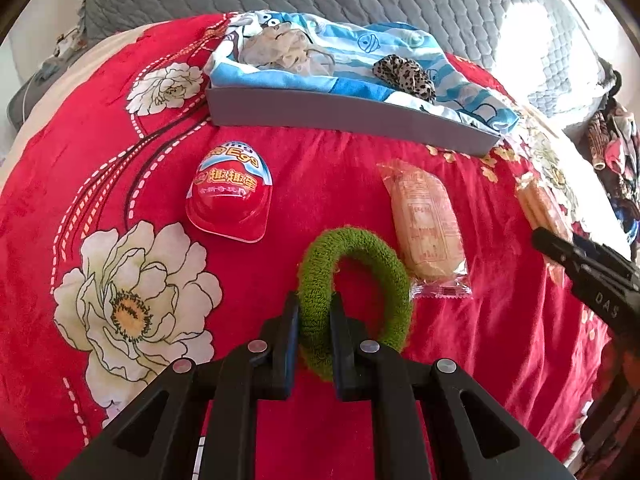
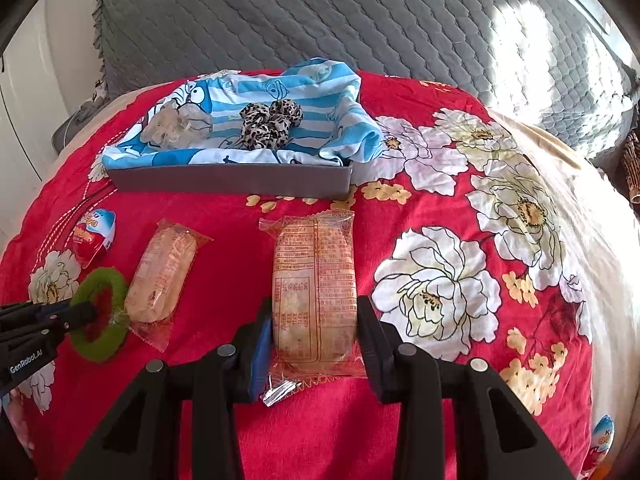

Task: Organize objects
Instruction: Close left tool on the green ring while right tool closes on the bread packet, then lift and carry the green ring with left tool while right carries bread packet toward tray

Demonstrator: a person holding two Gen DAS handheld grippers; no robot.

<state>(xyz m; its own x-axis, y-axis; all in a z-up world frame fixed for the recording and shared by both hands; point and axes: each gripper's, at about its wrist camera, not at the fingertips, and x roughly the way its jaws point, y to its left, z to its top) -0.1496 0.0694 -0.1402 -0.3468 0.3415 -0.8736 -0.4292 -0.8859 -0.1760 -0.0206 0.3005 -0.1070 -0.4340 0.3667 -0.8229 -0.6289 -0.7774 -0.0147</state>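
A red flower-printed bed blanket (image 1: 320,184) is spreading beneath a grey quilted cover (image 2: 320,20) at 12 o'clock. The left hand-held gripper (image 1: 315,312) is pinching the fuzzy green hair ring (image 1: 360,280), nearly closed; the right hand-held gripper (image 2: 316,320), angling downward, is clamping the clear-wrapped pale snack cake (image 2: 314,280) partway open. A grey cloth-lined tray (image 2: 232,180) is lying beyond.

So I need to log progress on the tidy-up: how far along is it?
Done: leopard scrunchie and pale scrunchie lie in the cloth-lined box. In hand: left gripper clamps the green scrunchie; right gripper grips a wrapped snack. Left: second snack, red egg toy.
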